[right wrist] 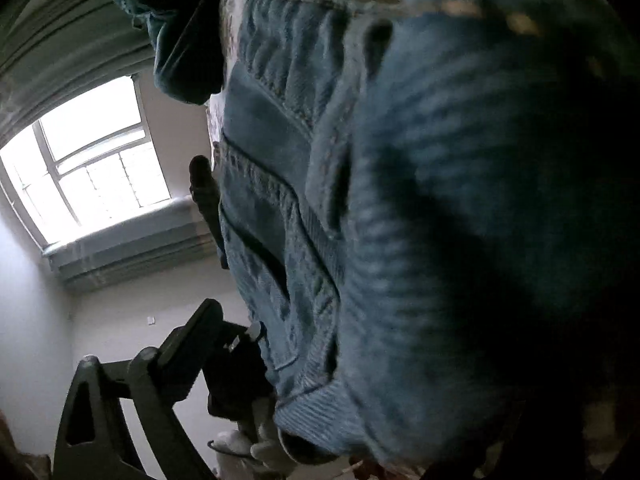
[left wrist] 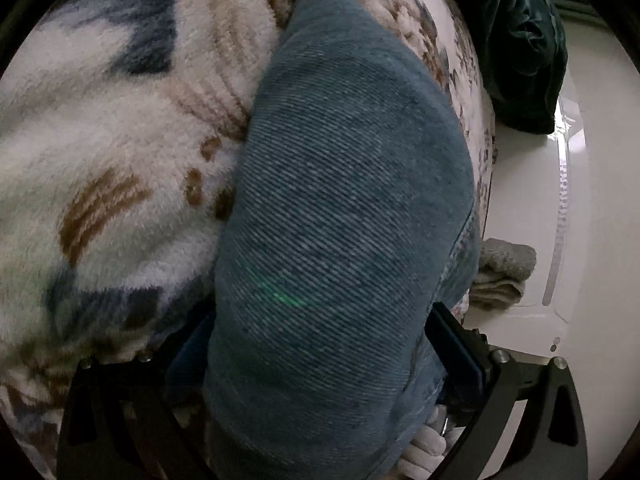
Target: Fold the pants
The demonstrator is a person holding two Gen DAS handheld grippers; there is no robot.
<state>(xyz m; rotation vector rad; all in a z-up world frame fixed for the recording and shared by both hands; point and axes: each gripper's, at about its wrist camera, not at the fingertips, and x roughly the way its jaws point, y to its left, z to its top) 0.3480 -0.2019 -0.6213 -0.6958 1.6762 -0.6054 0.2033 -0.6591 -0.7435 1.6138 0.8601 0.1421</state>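
Observation:
The pants are blue denim jeans (left wrist: 336, 184). In the left wrist view a long fold of them runs up the middle over a fleece blanket. My left gripper (left wrist: 320, 344) is shut on the jeans, which bulge over and hide its fingertips. In the right wrist view the jeans (right wrist: 420, 208) fill the frame, with the gathered waistband and seams at centre left. My right gripper (right wrist: 328, 364) is shut on the jeans; only its left finger (right wrist: 236, 364) shows, the other is hidden behind the cloth.
A cream, brown and blue patterned fleece blanket (left wrist: 120, 152) covers the bed. A dark green garment (left wrist: 524, 40) lies at the far right edge. A grey cloth (left wrist: 500, 272) lies on the white floor. A bright window (right wrist: 88, 168) shows in the right wrist view.

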